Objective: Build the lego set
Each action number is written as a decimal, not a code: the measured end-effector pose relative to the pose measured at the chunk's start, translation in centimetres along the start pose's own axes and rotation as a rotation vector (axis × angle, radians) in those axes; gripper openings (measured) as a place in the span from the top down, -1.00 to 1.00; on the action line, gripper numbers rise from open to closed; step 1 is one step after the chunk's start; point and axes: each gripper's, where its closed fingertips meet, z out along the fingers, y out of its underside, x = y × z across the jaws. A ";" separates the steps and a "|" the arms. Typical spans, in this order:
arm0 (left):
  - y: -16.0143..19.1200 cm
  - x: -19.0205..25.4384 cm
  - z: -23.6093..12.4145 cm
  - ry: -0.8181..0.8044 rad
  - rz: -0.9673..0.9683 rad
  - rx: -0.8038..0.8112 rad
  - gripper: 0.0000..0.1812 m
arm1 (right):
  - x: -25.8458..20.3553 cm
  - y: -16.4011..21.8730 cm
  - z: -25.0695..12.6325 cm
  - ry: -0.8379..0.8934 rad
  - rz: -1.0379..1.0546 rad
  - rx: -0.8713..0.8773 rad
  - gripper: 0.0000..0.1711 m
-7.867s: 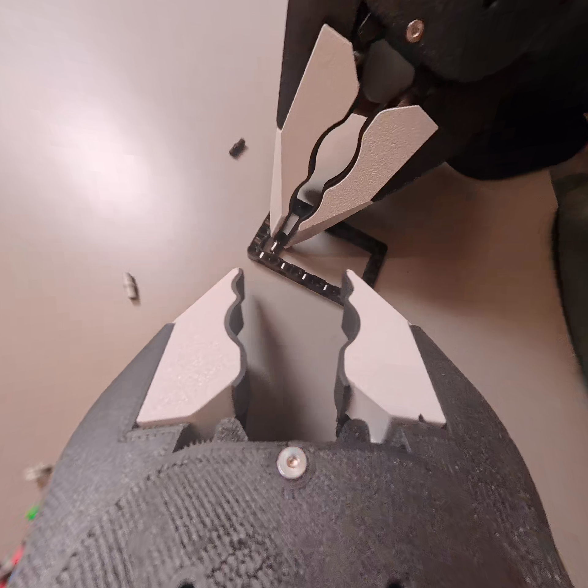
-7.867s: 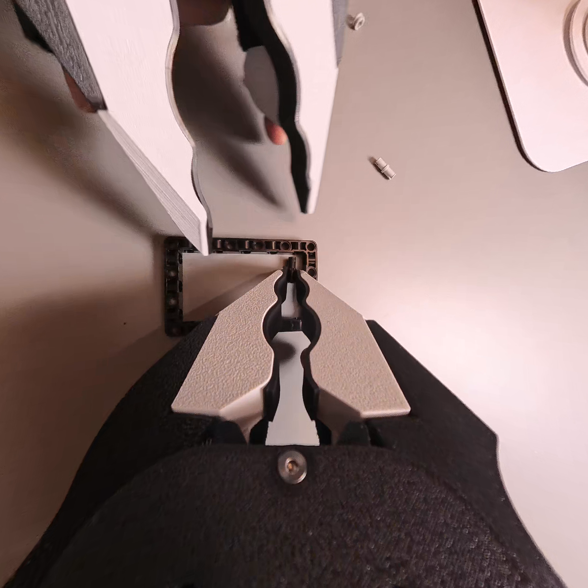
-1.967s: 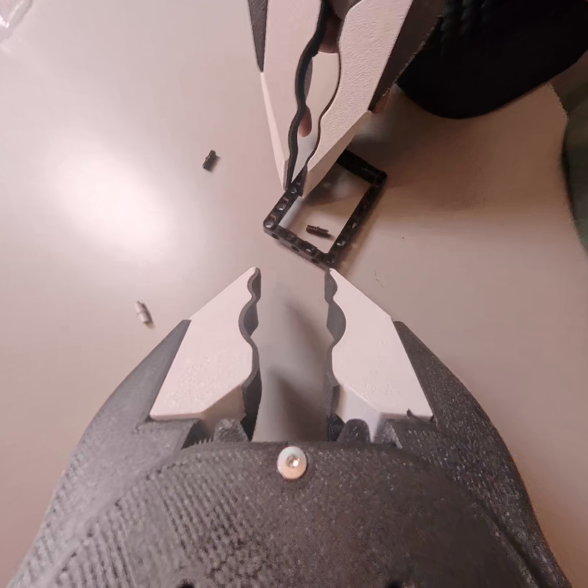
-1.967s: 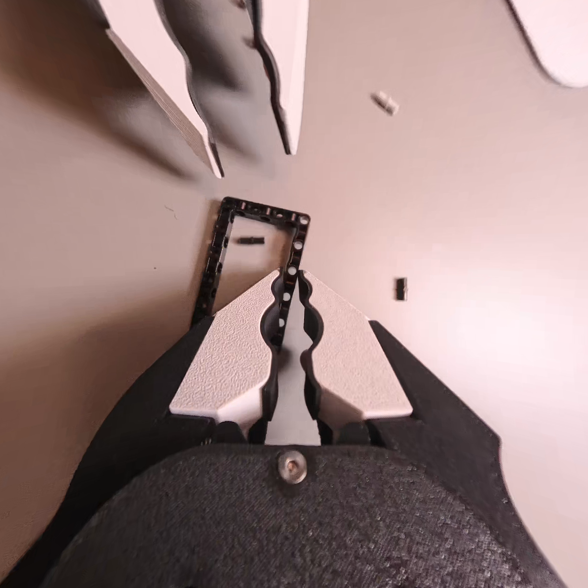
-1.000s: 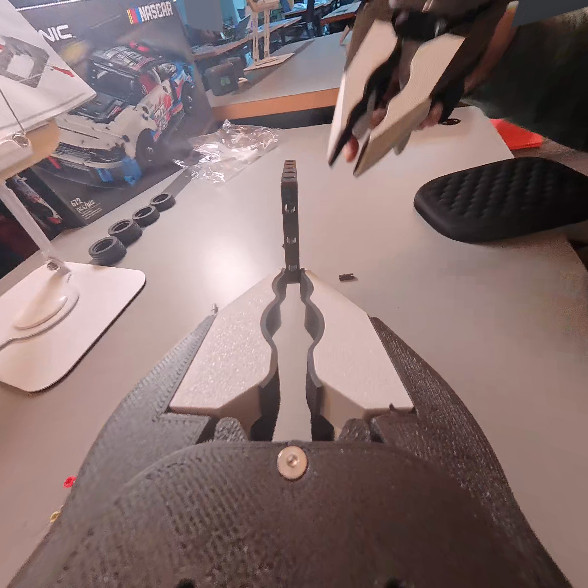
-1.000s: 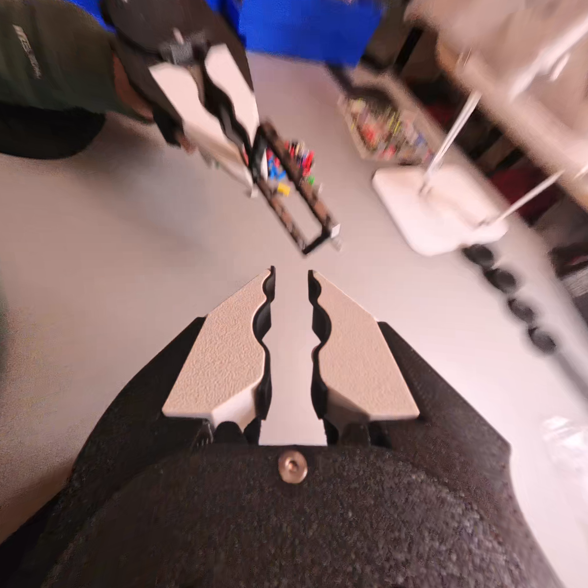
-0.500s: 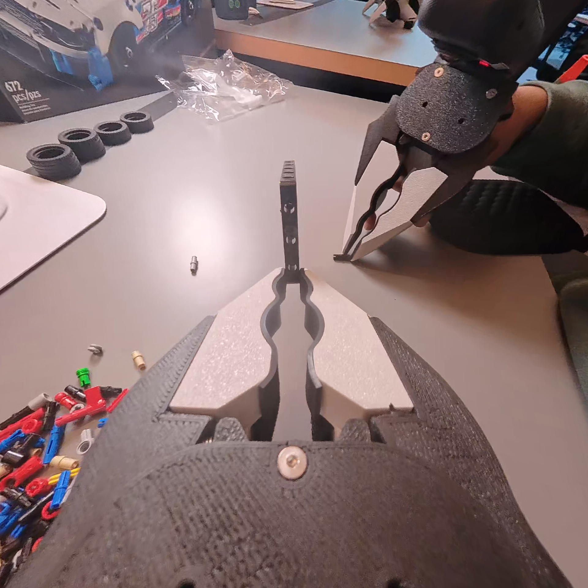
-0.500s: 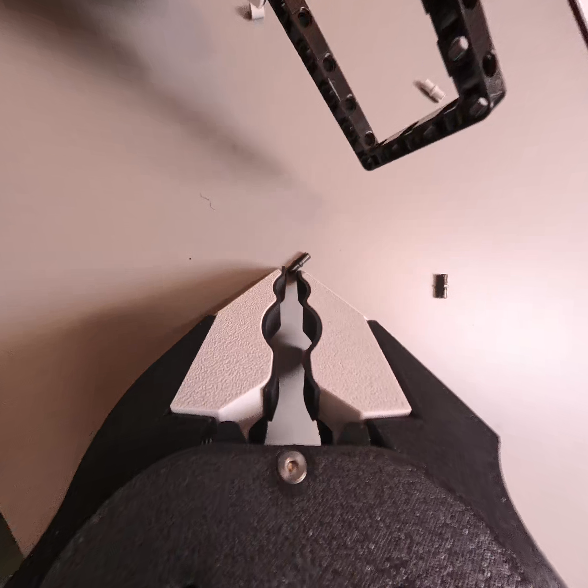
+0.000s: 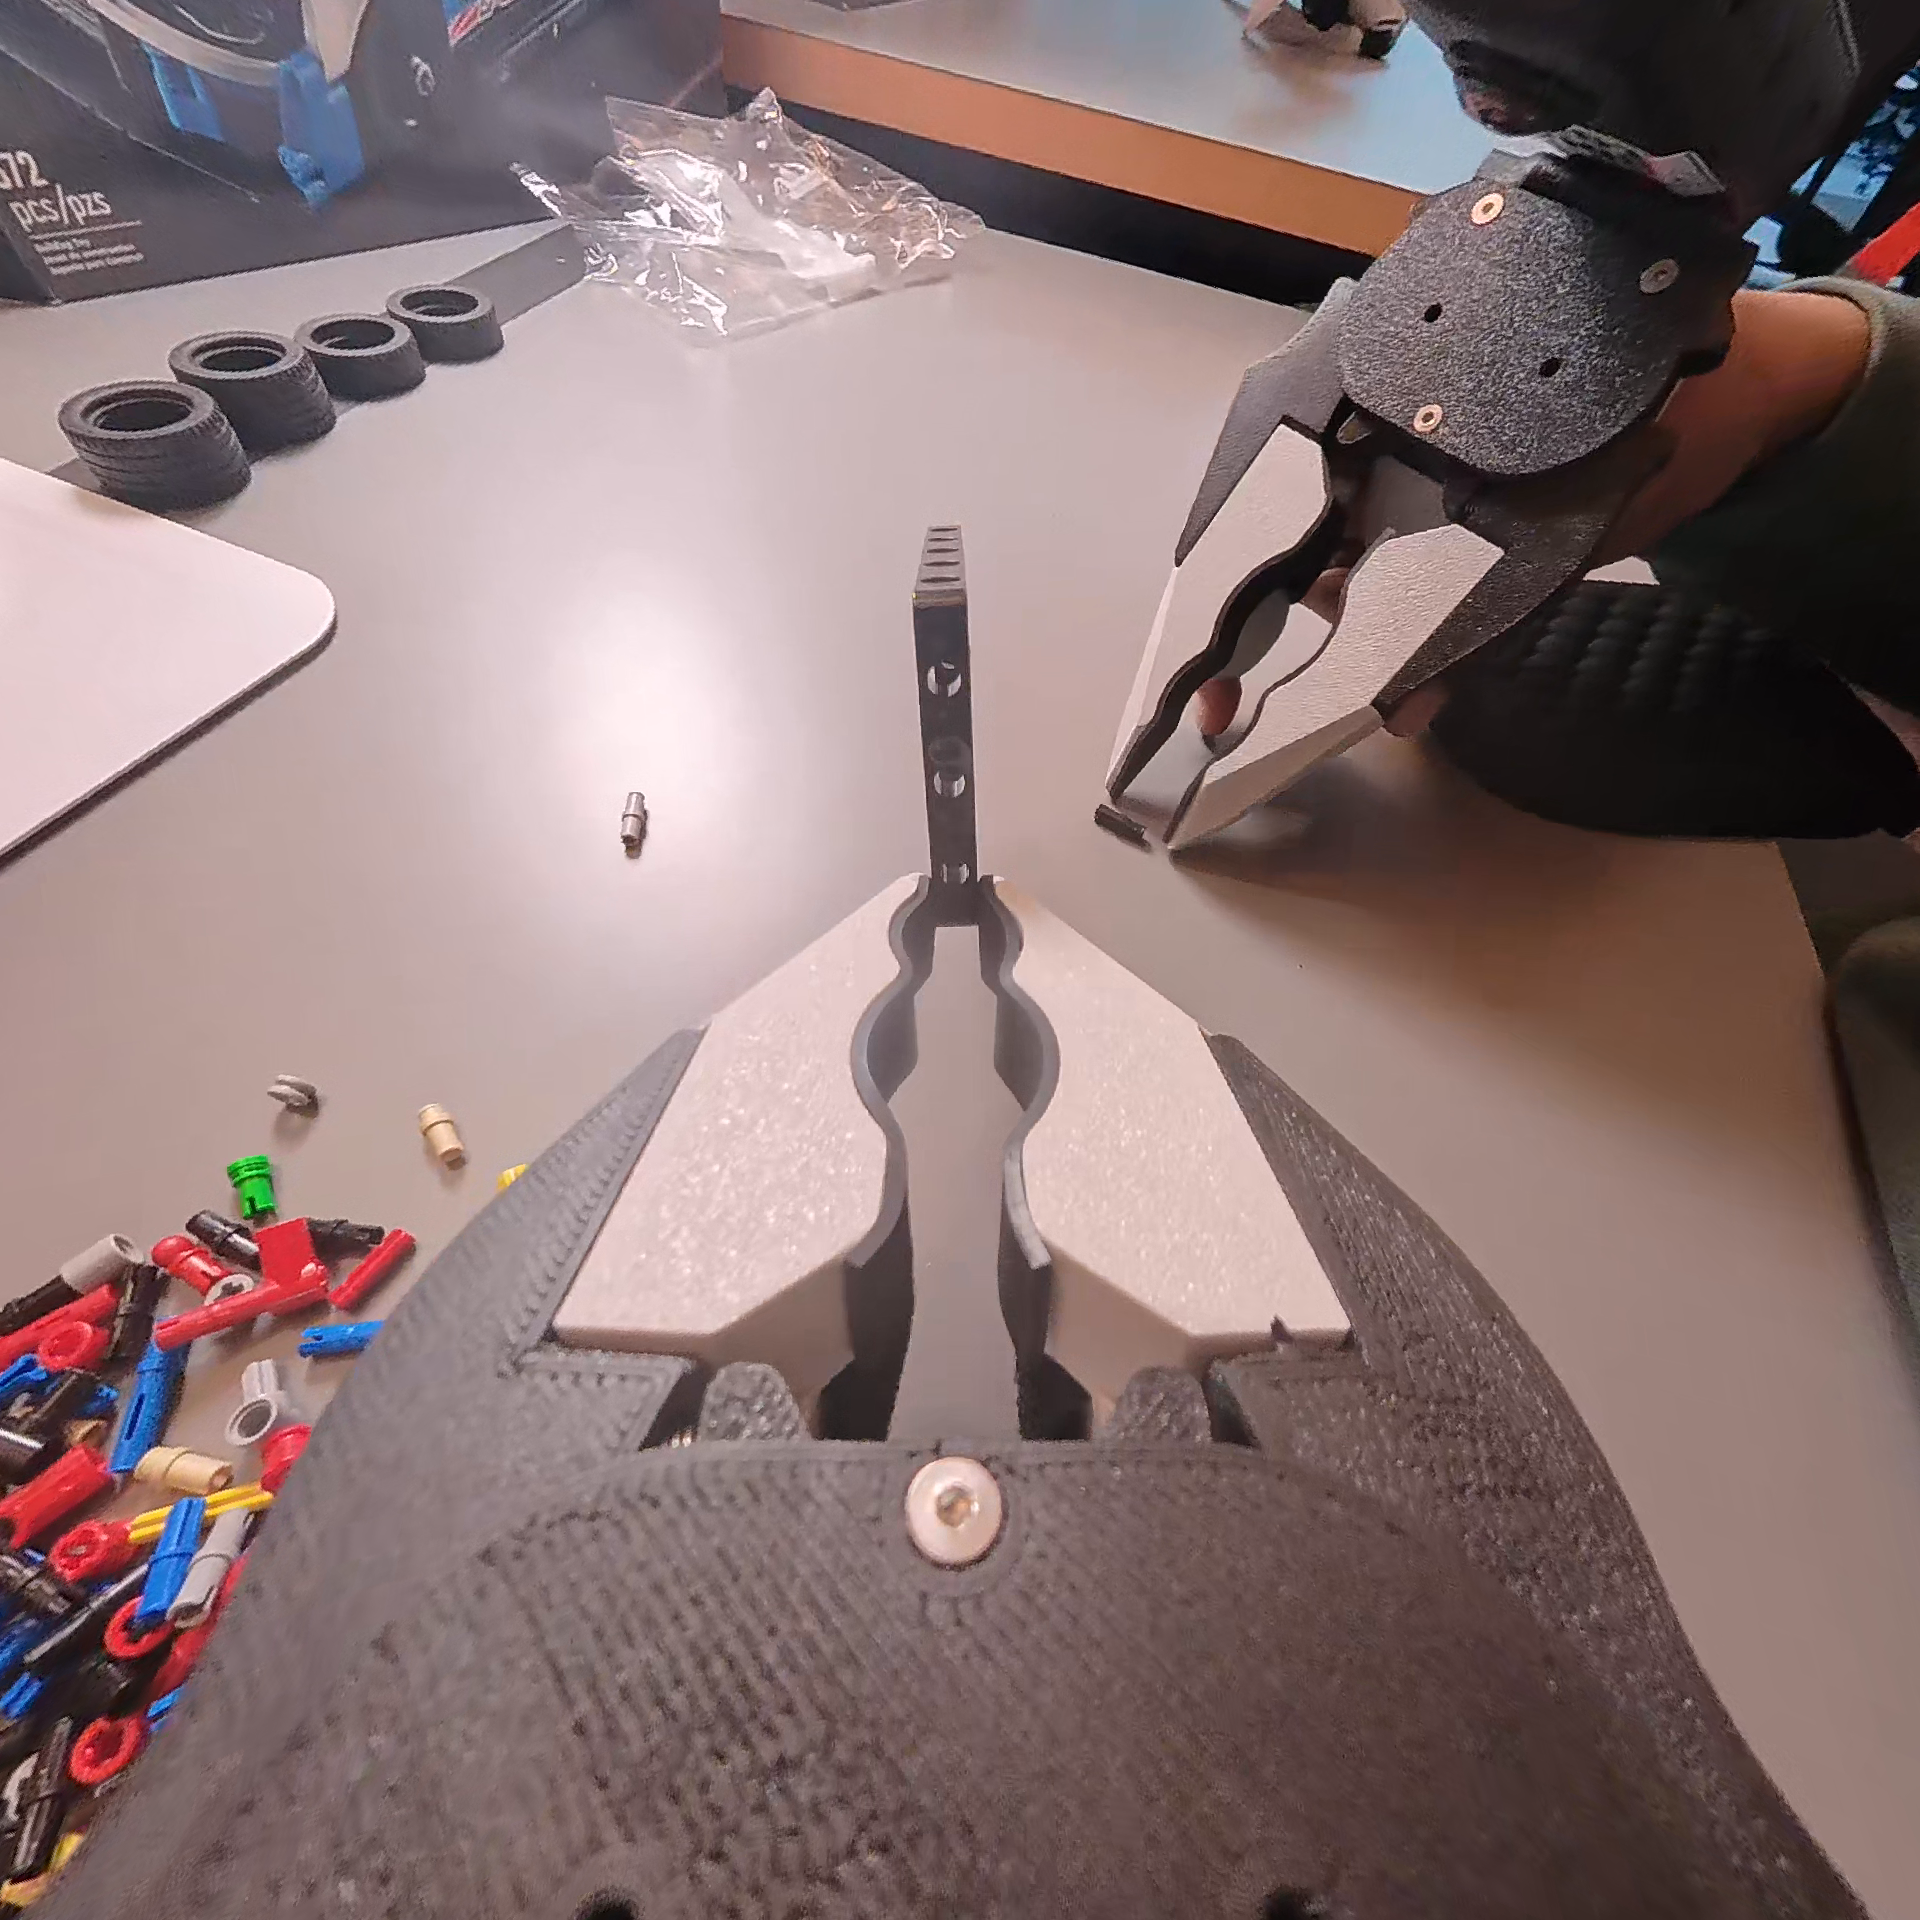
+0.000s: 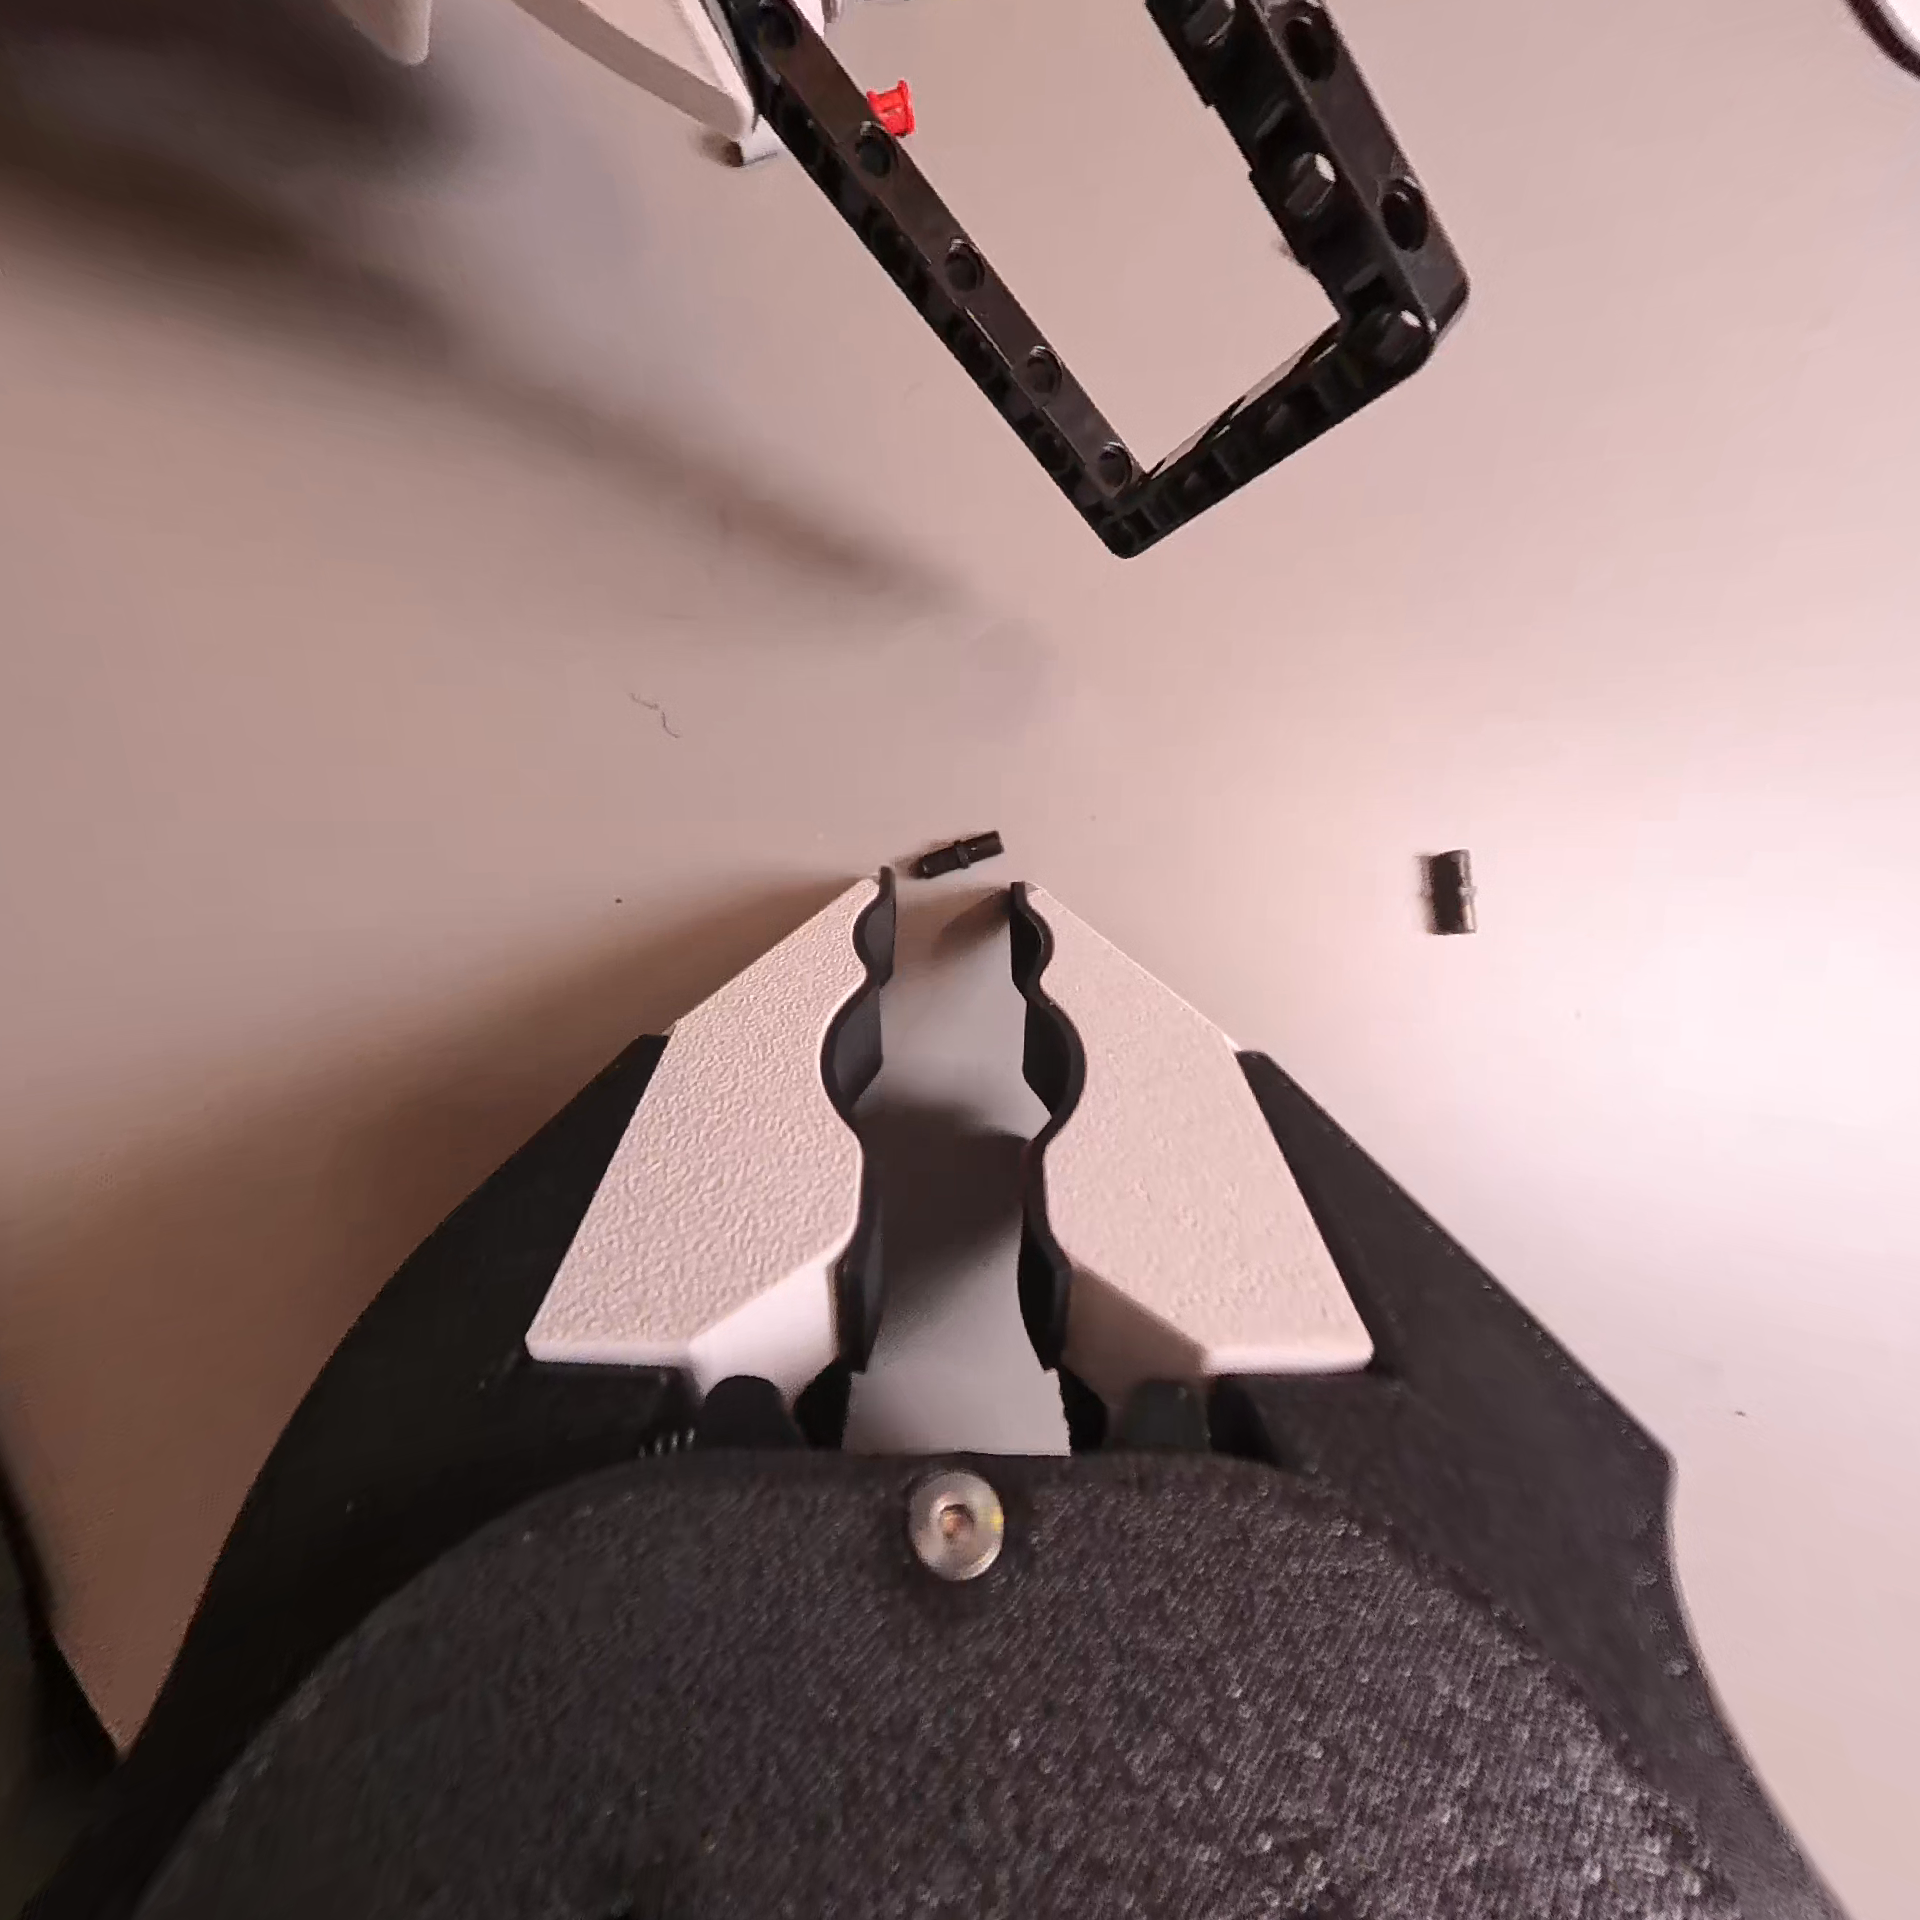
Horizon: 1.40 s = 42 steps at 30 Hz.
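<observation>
We see the left gripper (image 9: 956,888) clamped on one end of the black lego frame (image 9: 943,717), holding it edge-on and upright above the grey table (image 9: 623,540). The right gripper (image 10: 951,894) points down at the table with its jaws parted and empty; a small black pin (image 10: 961,856) lies on the surface just beyond its fingertips. A second black connector (image 10: 1448,891) lies apart to the right. Loose coloured pieces (image 9: 114,1382) and four tyres (image 9: 281,395) lie to the left.
</observation>
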 end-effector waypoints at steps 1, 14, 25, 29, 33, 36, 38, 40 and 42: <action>0.0 0.0 0.0 0.002 0.002 -0.002 0.94 | -0.2 -0.1 0.0 0.002 0.003 0.009 0.76; 0.2 0.2 0.0 0.013 0.011 -0.011 0.94 | -1.2 -0.8 0.6 -0.094 -0.220 -0.055 0.78; 0.5 0.3 0.2 0.031 0.004 -0.016 0.94 | -0.6 -0.4 0.1 -0.175 -0.210 0.037 0.88; 0.5 0.3 0.1 0.032 0.002 -0.015 0.94 | -0.9 -0.3 0.1 -0.240 -0.268 0.023 0.84; 0.5 0.3 0.1 0.034 0.002 -0.016 0.94 | -1.1 -0.4 0.3 -0.255 -0.340 0.006 0.86; 0.6 0.2 0.1 0.037 -0.006 -0.018 0.94 | -0.9 -0.5 0.5 -0.247 -0.362 0.008 0.96; 0.6 0.1 0.1 0.046 -0.022 -0.018 0.94 | -0.9 -0.5 0.5 -0.235 -0.383 0.020 0.98; 0.7 0.1 0.1 0.059 -0.060 -0.019 0.94 | -0.6 -0.6 0.3 -0.204 -0.379 0.023 0.98; 0.7 0.4 0.2 0.087 -0.112 -0.014 0.94 | -0.3 -2.3 -1.2 -0.166 -0.400 0.100 0.99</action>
